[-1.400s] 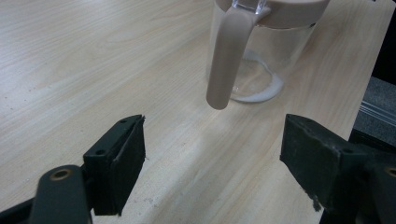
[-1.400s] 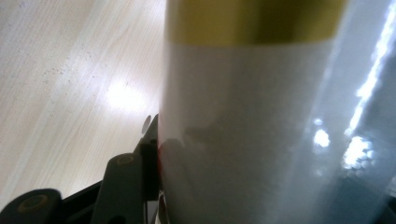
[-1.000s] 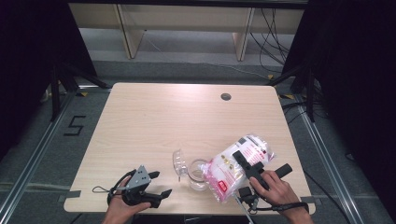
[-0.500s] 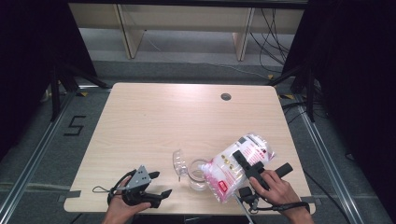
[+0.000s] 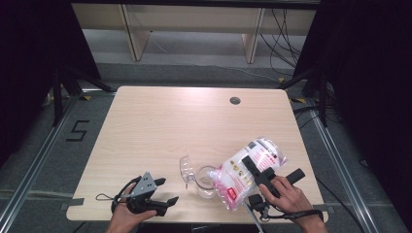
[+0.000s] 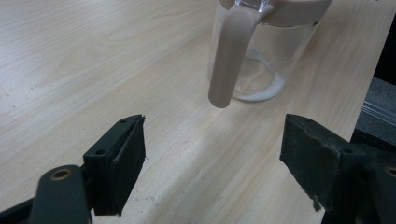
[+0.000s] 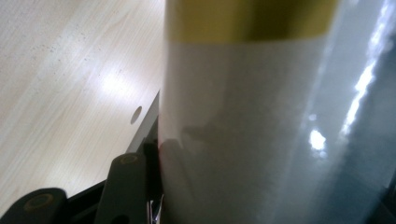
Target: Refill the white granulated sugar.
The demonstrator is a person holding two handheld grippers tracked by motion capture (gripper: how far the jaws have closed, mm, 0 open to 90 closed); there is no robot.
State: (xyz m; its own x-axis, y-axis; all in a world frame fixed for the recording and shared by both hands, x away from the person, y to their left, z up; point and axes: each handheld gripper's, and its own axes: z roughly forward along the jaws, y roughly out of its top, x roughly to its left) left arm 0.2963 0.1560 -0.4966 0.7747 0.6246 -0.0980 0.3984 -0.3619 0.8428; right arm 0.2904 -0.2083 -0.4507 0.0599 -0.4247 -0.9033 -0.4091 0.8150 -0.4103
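At 5 o'clock on the table (image 5: 145, 126), your right gripper (image 5: 257, 175) clamps the tilted bag (image 5: 245, 172) over the pitcher (image 5: 206, 182); contents can spill beside. Your left gripper (image 5: 155, 196) stays wide open, empty.

I see a light wooden table (image 5: 160, 126) with rounded corners. It has a small round hole (image 5: 235, 101) near its far edge. The floor (image 5: 194, 73) under it is grey. A "5" (image 5: 78, 131) is marked in black on the floor at the left. Behind the table stands a pale wooden shelf frame (image 5: 136, 29), and black cables (image 5: 282, 34) hang down near it. Dark curtains (image 5: 34, 48) close in both sides. Metal rails (image 5: 335, 160) run along the floor.
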